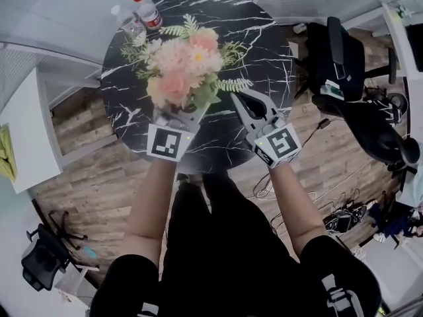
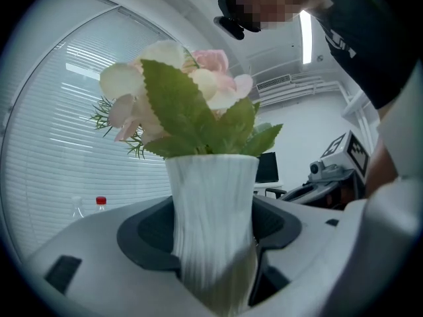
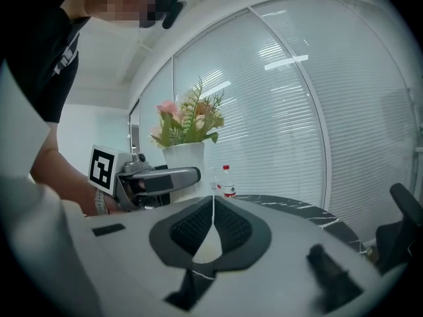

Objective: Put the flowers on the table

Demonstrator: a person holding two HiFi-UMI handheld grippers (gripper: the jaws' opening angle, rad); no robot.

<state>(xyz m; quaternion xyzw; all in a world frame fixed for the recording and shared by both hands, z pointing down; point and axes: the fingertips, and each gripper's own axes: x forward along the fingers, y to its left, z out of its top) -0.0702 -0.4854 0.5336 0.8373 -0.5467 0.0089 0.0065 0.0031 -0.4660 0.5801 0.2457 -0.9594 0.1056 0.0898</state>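
Note:
A bouquet of pink and cream flowers [image 1: 182,68] with green fronds sits in a white ribbed vase [image 2: 211,210]. My left gripper [image 1: 182,115] is shut on the vase, with a jaw pressed against each side, over the near part of the round black marble table [image 1: 264,38]. The blooms hide the vase's base, so I cannot tell whether it rests on the tabletop. My right gripper [image 1: 239,101] hovers just right of the bouquet, shut and empty, its pads [image 3: 213,210] touching. In the right gripper view the vase [image 3: 185,158] and flowers [image 3: 187,121] show behind the left gripper [image 3: 165,177].
Two plastic bottles stand at the table's far left edge, one with a red cap [image 1: 147,10] and one clear [image 1: 129,22]. Black office chairs [image 1: 344,65] are to the right, a white cabinet [image 1: 26,131] to the left. Cables [image 1: 330,210] lie on the wooden floor.

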